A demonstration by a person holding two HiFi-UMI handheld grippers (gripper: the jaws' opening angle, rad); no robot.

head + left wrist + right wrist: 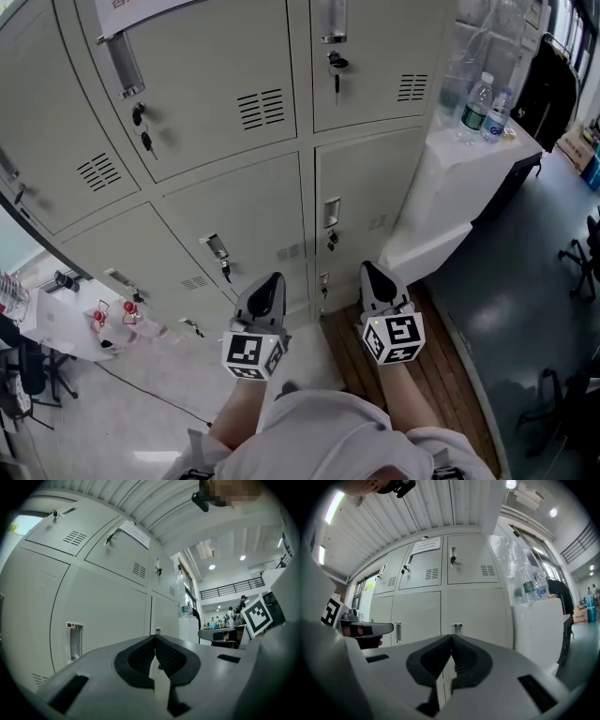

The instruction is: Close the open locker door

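- Jaws pressed together, empty: left gripper [270,285], right gripper [372,275]; both short of pale grey metal locker bank [246,202].
- No door visibly ajar here.
- Risk: shoving a wrong door, snagging small dark hanging keys [336,77].

A water bottle [475,101] and a smaller bottle [497,112] stand side by side on a white counter [441,183] at upper right of the head view, with a dark garment [544,89] behind them. Wooden planks [445,375] run along lower right, and an office chair [583,253] sits at the right edge. At lower left is a white table [52,328] with small red items [98,317].
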